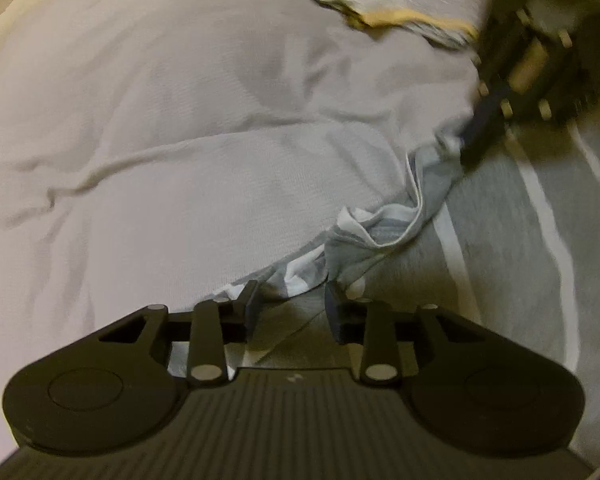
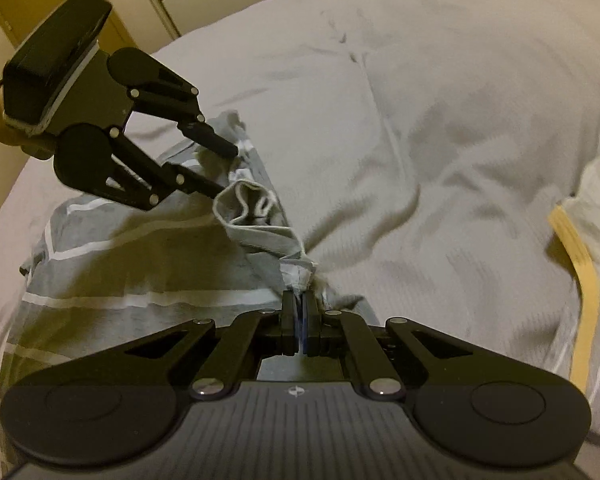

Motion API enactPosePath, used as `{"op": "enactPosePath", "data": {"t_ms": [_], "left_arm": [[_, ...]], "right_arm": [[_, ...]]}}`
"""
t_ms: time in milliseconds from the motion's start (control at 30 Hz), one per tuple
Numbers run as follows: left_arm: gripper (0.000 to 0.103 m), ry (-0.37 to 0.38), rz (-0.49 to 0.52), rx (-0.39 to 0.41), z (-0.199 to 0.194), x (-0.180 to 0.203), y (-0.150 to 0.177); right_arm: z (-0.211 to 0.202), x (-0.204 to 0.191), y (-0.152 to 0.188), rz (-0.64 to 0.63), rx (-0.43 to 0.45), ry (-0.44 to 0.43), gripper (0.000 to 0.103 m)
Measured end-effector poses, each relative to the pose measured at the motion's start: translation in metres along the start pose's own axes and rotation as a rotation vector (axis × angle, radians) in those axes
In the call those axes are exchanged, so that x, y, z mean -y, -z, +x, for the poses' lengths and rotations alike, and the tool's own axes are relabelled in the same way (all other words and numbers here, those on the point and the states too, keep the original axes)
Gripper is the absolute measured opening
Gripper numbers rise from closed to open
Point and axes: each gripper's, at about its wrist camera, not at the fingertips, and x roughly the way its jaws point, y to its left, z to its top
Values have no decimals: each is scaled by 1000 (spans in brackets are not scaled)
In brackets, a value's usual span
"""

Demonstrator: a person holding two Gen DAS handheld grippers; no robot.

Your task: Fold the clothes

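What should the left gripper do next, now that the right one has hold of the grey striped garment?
Probably close the left gripper on the bunched edge of the grey striped garment. The right gripper is already shut on that edge, while the left stands open with crumpled fabric lying between its fingers. With both ends held, the edge could be pulled straight over the white bedding before folding.

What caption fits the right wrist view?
Right gripper shut on the grey striped shirt edge, left gripper open beside it, over a white bedsheet.
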Motion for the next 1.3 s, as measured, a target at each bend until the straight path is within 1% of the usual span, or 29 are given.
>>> {"op": "enactPosePath", "data": {"t_ms": [100, 133, 167, 200, 233, 267, 367, 467, 500, 533, 567, 600, 667, 733, 867, 900, 933, 967, 1000, 1033, 1067, 1167, 1200, 1233, 1267, 1300], "left_arm": [[30, 28, 90, 6, 9, 13, -5], [28, 36, 118, -8, 13, 17, -6], [22, 43, 145, -24, 17, 22, -7], [1, 43, 139, -25, 17, 21, -8], [1, 41, 127, -24, 16, 20, -9], [1, 30, 88, 0, 11, 14, -9], [1, -57, -46, 113, -13, -12, -16], [3, -213, -167, 226, -24, -39, -31], [12, -248, -227, 253, -25, -48, -33], [44, -280, -290, 278, -26, -57, -36], [57, -283, -343, 293, -26, -64, -34], [60, -280, -394, 306, -26, -70, -31], [58, -273, -413, 262, -19, -70, -23], [50, -264, -425, 212, -11, -70, -13], [48, -248, -448, 111, 5, -69, 5], [48, -243, -453, 86, 9, -69, 10], [47, -239, -459, 61, 13, -69, 15], [46, -235, -464, 36, 17, -69, 19], [41, -235, -473, 14, 21, -67, 25], [36, -235, -485, -2, 25, -66, 29], [34, -234, -498, -17, 29, -64, 32], [32, -246, -547, 1, 26, -61, 44], [32, -250, -557, 6, 24, -59, 46], [32, -255, -566, 11, 22, -57, 47], [32, -260, -574, 15, 20, -55, 49], [31, -266, -582, 19, 18, -53, 50]], "right_arm": [[-4, 1, 2, 8, 1, 13, 3], [-3, 1, 2, 9, 1, 17, 3], [-2, 0, 2, 11, 2, 22, 3], [-2, 0, 2, 16, 5, 28, 3], [-4, 1, 1, 23, 12, 34, 2], [-8, 3, -2, 35, 28, 44, 2], [-26, 12, -12, 90, 104, 87, 2], [-36, 25, -28, 148, 205, 168, 2], [-35, 29, -32, 161, 223, 203, 8], [-33, 33, -35, 177, 221, 222, 14], [-30, 38, -36, 193, 208, 226, 14], [-26, 43, -37, 209, 195, 230, 14], [-22, 51, -38, 236, 173, 234, 14], [-21, 56, -38, 243, 164, 222, 18], [-11, 65, -49, 263, 146, 175, 22], [-5, 67, -55, 255, 145, 163, 26], [2, 68, -64, 233, 148, 156, 33], [8, 69, -72, 210, 151, 149, 36], [15, 70, -81, 188, 153, 143, 39], [21, 70, -89, 166, 156, 136, 39], [29, 72, -98, 142, 156, 132, 39], [54, 74, -121, 82, 137, 132, 39], [62, 75, -127, 70, 123, 129, 34], [69, 78, -131, 67, 99, 120, 8], [73, 79, -136, 58, 87, 110, 1], [71, 78, -141, 42, 90, 98, 1]]}}
